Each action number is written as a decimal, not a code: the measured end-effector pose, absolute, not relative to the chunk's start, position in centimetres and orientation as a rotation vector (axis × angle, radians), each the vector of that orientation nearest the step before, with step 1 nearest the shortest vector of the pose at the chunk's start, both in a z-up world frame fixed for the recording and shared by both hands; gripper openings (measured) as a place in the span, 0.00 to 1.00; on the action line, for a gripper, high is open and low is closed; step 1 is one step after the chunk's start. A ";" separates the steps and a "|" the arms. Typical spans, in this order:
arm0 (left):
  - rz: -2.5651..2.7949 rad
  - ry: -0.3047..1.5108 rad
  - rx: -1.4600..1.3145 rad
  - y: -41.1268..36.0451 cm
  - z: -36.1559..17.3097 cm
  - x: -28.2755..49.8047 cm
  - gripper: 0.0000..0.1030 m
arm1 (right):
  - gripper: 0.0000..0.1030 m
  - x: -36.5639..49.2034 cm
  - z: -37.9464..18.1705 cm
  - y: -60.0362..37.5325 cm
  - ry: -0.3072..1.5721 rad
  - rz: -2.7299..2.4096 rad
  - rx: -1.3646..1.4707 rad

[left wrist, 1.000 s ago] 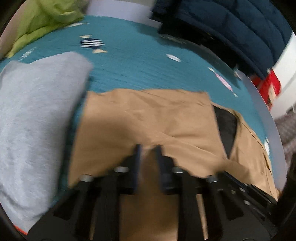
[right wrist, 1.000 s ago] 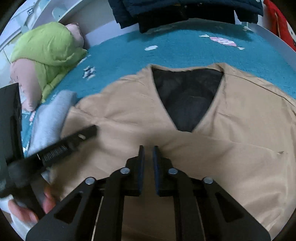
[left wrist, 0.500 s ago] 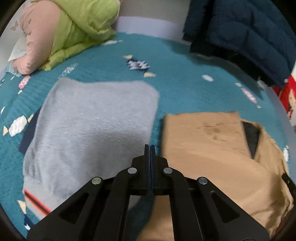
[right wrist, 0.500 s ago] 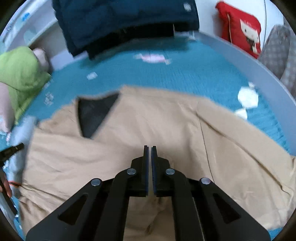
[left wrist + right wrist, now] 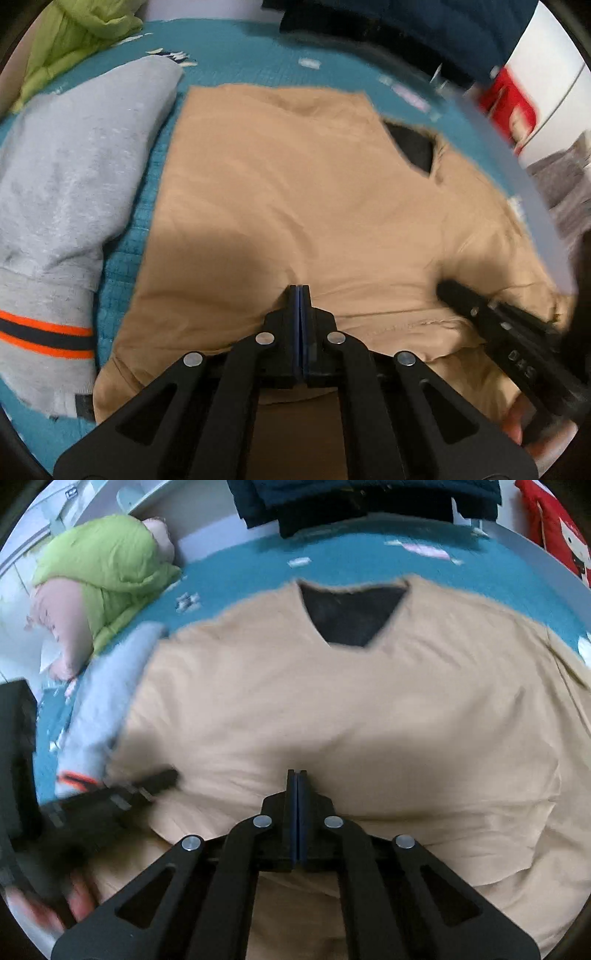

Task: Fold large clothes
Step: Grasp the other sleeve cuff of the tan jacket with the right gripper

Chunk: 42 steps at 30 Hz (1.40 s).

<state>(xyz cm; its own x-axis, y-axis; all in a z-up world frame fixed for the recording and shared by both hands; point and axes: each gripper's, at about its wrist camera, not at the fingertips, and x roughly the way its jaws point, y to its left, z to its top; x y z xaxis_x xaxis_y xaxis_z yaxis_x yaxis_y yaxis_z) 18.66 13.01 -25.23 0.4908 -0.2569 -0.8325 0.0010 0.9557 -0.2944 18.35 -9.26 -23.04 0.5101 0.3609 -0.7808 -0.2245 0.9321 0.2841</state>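
Note:
A tan garment (image 5: 295, 184) with a black-lined V neck (image 5: 351, 616) lies spread on the teal bedspread (image 5: 240, 48). Its left part is folded to a straight edge. My left gripper (image 5: 300, 290) is shut low over the garment's near part, with no cloth visible between its pads. It also shows in the right wrist view, where the left gripper (image 5: 168, 776) reaches in from the left. My right gripper (image 5: 297, 773) hovers over the tan garment (image 5: 332, 709); its jaws are closing, pads meeting on nothing. In the left wrist view the right gripper (image 5: 445, 288) enters from the right.
A folded grey sweater (image 5: 74, 166) with an orange-striped cuff lies close left of the tan garment. A green quilt (image 5: 103, 565) and dark blue jacket (image 5: 351, 498) lie at the far side. The bed's pale rim (image 5: 517, 166) runs along the right, a red cushion (image 5: 554, 535) beyond it.
Both grippers' jaws stood slightly apart a second ago and are now pressed together. The left view swung over the grey sweater and back onto the tan garment; the right view swung right and returned.

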 end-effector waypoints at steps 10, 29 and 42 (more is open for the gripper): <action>0.034 1.013 -0.127 17.7 -20.9 15.8 0.03 | 0.06 16.0 -20.1 -17.0 0.882 0.102 0.186; -0.013 1.024 -0.204 14.5 -24.0 15.9 0.03 | 0.00 13.9 -19.9 -17.5 0.921 0.161 0.194; -0.156 0.913 -0.147 8.5 -16.2 13.6 0.71 | 0.60 2.7 -13.9 -34.0 0.787 -0.386 0.354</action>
<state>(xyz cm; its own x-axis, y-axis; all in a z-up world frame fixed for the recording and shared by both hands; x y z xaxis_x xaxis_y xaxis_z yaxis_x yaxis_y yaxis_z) 13.63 8.47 -16.24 0.6015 -0.1969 -0.7742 0.0720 0.9786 -0.1929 2.73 -34.00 -13.91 0.6434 -0.2021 -0.7383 0.4607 0.8725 0.1627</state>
